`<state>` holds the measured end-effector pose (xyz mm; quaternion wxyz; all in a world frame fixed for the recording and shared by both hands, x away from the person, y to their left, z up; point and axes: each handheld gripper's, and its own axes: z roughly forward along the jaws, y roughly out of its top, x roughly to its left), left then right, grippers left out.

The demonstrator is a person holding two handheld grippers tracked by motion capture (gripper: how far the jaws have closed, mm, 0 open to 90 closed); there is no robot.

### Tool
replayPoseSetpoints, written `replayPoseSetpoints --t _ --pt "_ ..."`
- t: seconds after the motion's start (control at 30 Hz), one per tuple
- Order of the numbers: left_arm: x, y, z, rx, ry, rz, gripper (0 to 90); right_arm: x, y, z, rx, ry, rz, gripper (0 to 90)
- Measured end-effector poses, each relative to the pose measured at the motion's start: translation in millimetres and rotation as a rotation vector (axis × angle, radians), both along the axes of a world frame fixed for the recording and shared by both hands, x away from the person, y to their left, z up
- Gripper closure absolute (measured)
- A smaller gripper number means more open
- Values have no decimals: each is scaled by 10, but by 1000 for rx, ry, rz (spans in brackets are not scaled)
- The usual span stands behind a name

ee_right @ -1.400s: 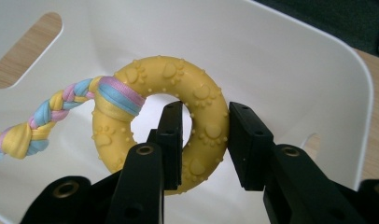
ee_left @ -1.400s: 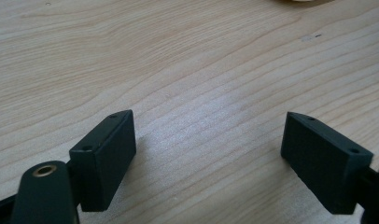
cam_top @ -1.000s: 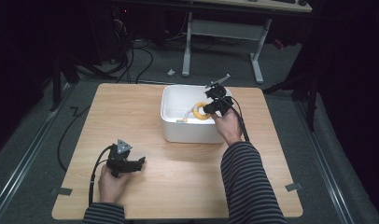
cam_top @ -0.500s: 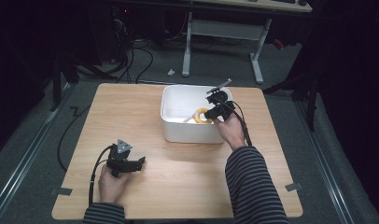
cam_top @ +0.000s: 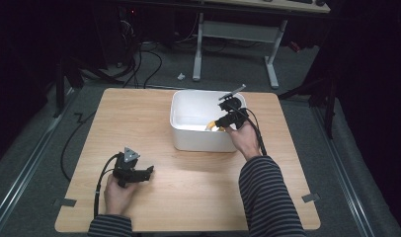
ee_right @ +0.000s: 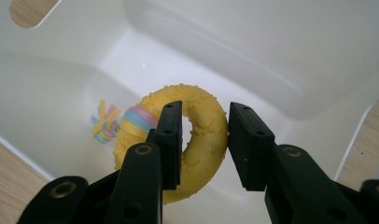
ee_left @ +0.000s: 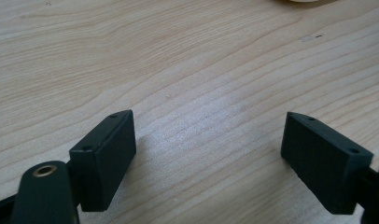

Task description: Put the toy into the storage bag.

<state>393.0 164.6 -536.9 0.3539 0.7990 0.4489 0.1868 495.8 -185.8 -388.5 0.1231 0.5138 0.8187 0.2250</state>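
Note:
A knobbly yellow ring toy point(ee_right: 197, 100) with a pastel striped band and tassel hangs inside the white bin point(ee_right: 271, 46). My right gripper point(ee_right: 205, 121) is shut on the ring, one jaw through its hole and the other on its outer edge. In the high view the right gripper point(cam_top: 224, 120) reaches into the bin point(cam_top: 198, 140) at its right near corner, with the ring point(cam_top: 212, 127) just below the rim. My left gripper point(cam_top: 148, 173) rests low over the wooden table point(cam_top: 139, 123) at the front left. It stands open point(ee_left: 208, 126) with only bare wood between its jaws.
The bin stands at the table's back centre. A cable trails from each gripper. A desk frame point(cam_top: 272, 69) and loose cables point(cam_top: 139, 64) are on the floor behind the table. The table's edges drop to grey carpet.
My right gripper, with the ring in it, has sunk slightly toward the bin's near wall. The left gripper has stayed put.

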Motion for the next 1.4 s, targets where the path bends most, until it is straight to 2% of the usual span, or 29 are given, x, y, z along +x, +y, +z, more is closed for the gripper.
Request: replayPoseSetpoints --t 0.23,0.27,0.33,0.4,0.53,0.77,1.0,1.27,1.33,1.4 --pt "0 0 0 0 0 0 184 -4 -1 3 0 4 1 664" --pt "0 0 0 0 0 0 184 -5 -1 2 3 2 1 644" --pt "0 0 0 0 0 0 184 3 -12 4 26 13 4 541" --pt "0 0 0 0 0 0 184 1 -23 16 32 17 2 492" --pt "0 0 0 1 0 0 184 -42 -66 64 12 -26 -2 440" --pt "-2 -1 0 1 0 -1 183 -163 -221 204 40 -109 -22 414" --pt "-2 -2 0 1 -1 0 182 -282 -341 319 60 -150 -35 397" --pt "-1 -3 0 0 -1 -1 183 -388 -458 383 60 -176 -52 393" --pt "-1 -3 0 0 0 -1 183 -417 -491 388 80 -180 -55 389" --pt "-1 -3 0 0 -1 -1 183 -441 -509 393 80 -192 -55 382"
